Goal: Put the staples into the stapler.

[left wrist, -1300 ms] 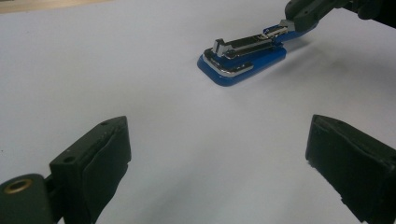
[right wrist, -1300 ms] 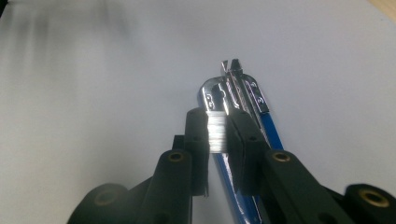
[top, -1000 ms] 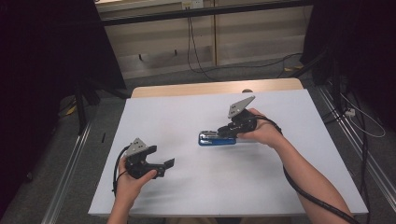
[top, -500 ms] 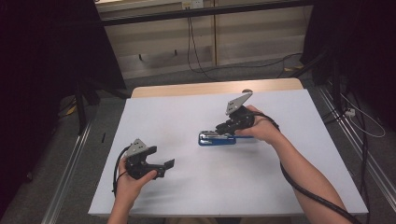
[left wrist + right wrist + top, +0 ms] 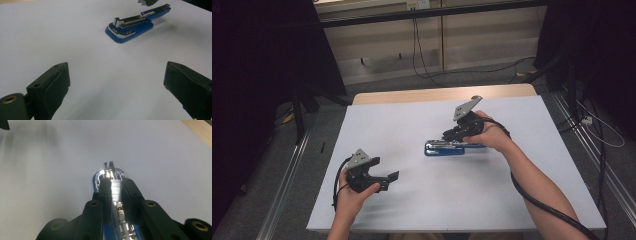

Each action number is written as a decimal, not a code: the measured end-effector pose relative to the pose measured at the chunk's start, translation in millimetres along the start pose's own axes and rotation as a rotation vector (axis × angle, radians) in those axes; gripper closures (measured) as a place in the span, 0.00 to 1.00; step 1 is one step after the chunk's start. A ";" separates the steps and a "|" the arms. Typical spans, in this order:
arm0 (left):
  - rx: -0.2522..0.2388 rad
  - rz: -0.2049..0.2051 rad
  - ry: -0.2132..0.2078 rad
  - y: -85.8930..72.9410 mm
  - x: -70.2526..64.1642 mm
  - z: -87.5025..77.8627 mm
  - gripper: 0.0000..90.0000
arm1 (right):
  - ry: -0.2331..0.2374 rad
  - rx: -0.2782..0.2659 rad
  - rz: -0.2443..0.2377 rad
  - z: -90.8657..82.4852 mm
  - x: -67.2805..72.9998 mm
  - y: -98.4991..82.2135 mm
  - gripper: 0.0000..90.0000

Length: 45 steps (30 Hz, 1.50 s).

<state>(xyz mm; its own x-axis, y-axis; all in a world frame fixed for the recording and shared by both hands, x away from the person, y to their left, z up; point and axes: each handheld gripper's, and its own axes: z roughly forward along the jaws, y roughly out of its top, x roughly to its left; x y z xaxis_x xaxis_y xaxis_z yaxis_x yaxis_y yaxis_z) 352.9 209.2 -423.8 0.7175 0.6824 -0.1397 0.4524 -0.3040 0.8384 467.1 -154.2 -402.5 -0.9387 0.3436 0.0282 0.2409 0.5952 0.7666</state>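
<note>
Item: blue stapler (image 5: 451, 147), lying mid-counter (image 5: 412, 130) with its top lifted, staple rail exposed. Our right gripper (image 5: 115, 186) has its fingers (image 5: 105, 188) pinched on a strip of staples (image 5: 115, 191) above the rail; our left gripper (image 5: 388, 177) rests apart, fingers spread, empty. Step in hand, we judge: loading. Next: seat the strip squarely in the rail, then release.

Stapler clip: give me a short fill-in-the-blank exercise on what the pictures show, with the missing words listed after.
1. The stapler on the white table has a ____ base.
2. The right tool has its jaws closed on the stapler's ____ part.
3. The left tool has its jaws ____ with nothing between them.
4. In the high view the stapler lies to the ____ of the left tool.

Missing words: blue; metal; open; right
</note>
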 end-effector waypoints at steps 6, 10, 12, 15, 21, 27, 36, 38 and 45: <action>-0.002 -0.003 -0.001 -0.6 -0.1 -0.4 0.08 | 0.001 0.002 -0.006 0.1 -3.5 2.2 0.88; -0.002 0.000 0.001 -1.0 0.5 -0.8 0.08 | 0.004 0.002 -0.013 1.1 -5.0 3.4 0.88; -0.001 -0.002 0.001 -1.2 0.6 -1.0 0.08 | 0.006 0.002 -0.012 2.2 -5.5 3.8 0.88; -0.001 -0.001 0.000 -1.3 0.8 -1.2 0.08 | 0.011 0.002 -0.013 3.4 -6.6 4.6 0.88; -0.003 -0.003 -0.002 -1.4 0.7 -1.4 0.08 | 0.015 0.006 -0.024 8.3 -6.9 7.4 0.88; -0.005 -0.006 -0.003 -1.7 0.8 -1.7 0.08 | 0.024 0.001 -0.031 11.4 -6.8 11.3 0.88; -0.003 -0.005 -0.001 -2.2 0.0 -2.5 0.08 | 0.027 0.000 -0.036 12.4 -10.5 13.0 0.88; -0.003 -0.004 0.000 -2.5 0.2 -2.5 0.08 | 0.027 -0.002 -0.034 12.7 -11.4 12.9 0.88; -0.003 -0.008 0.001 -2.7 0.7 -3.3 0.08 | 0.028 0.003 -0.028 15.5 -14.2 12.5 0.88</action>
<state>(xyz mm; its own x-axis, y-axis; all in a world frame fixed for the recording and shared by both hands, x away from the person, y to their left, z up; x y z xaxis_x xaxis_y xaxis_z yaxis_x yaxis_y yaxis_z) 350.5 212.7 -424.4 0.7132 0.6856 -0.1461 0.4564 -0.2961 0.8391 487.2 -140.3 -403.3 -0.9517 0.3059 0.0247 0.2149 0.6067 0.7654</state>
